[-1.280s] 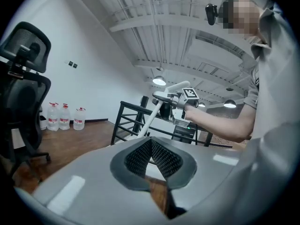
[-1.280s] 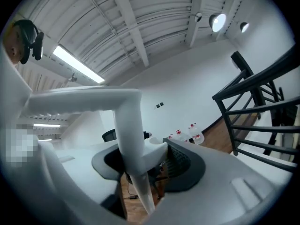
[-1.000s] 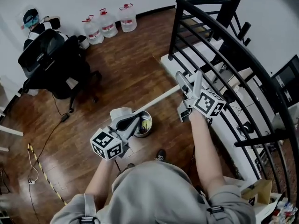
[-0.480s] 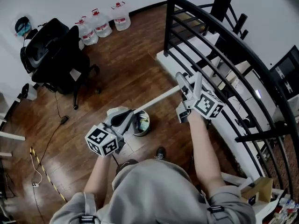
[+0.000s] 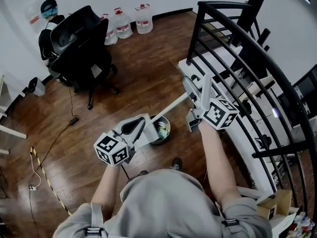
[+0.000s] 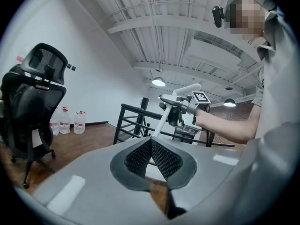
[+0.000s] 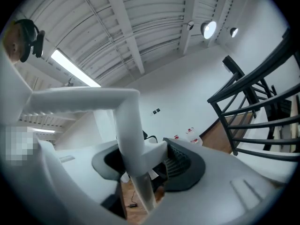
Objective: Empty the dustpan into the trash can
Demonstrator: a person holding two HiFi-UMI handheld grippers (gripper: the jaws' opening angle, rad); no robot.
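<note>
Right gripper (image 5: 197,86) clamps the handle (image 5: 171,105); left gripper (image 5: 134,129) pinches the dustpan (image 5: 145,138), now shifted further over the trash can (image 5: 167,135).

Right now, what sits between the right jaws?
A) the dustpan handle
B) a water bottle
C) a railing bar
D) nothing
A: the right gripper is shut on the white handle, which slants down toward the can.
</note>
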